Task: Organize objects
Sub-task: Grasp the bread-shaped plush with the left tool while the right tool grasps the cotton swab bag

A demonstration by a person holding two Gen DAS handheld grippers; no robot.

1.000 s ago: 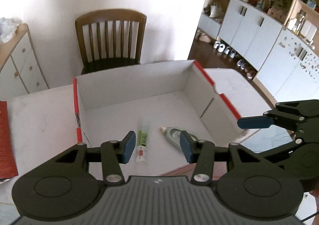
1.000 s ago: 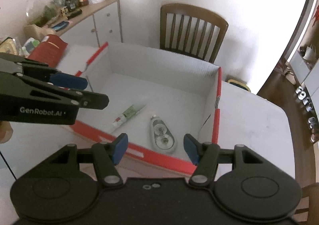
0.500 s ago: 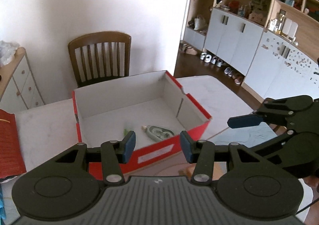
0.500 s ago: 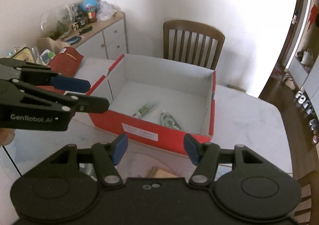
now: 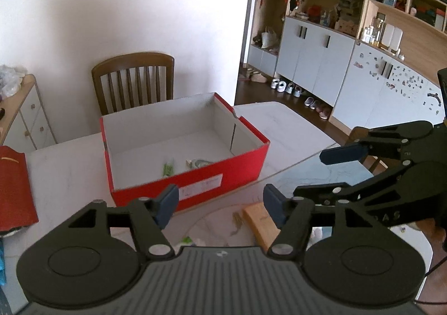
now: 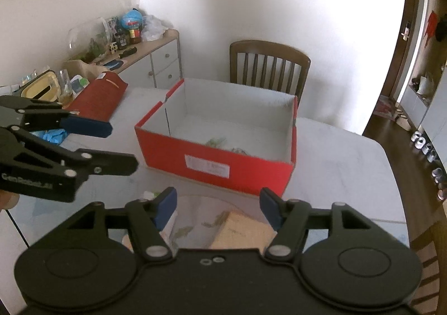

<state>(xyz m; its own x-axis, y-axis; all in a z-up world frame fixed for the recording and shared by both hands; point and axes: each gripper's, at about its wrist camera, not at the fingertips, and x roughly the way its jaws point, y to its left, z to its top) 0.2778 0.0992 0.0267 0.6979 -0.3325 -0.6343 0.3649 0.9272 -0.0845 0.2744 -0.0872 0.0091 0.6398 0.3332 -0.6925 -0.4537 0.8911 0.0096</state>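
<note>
A red shoebox [image 5: 223, 183] [image 6: 212, 158] with a white inside stands open on the white table. In it lie a green tube [image 5: 168, 168] and a grey correction-tape roller [image 5: 199, 162]; the right wrist view shows both only as blurred tops above the front wall. My left gripper [image 5: 220, 204] [image 6: 111, 144] hovers in front of the box, its jaws opening with nothing between them. Beside it, my right gripper [image 6: 218, 206] [image 5: 329, 172] is also opening and empty. A wooden block [image 5: 261, 224] [image 6: 243, 231] lies on the table under both grippers.
A wooden chair [image 5: 134, 80] [image 6: 268, 63] stands behind the table. A red lid-like piece [image 5: 12, 189] [image 6: 102, 94] lies left of the box. A cluttered sideboard [image 6: 151, 49] lines the left wall. Cabinets [image 5: 321, 63] with shoes below stand far right.
Both grippers have pulled back from over the box and risen, so the box's front wall now shows. Both sets of jaws have widened. The wooden block has come into view.
</note>
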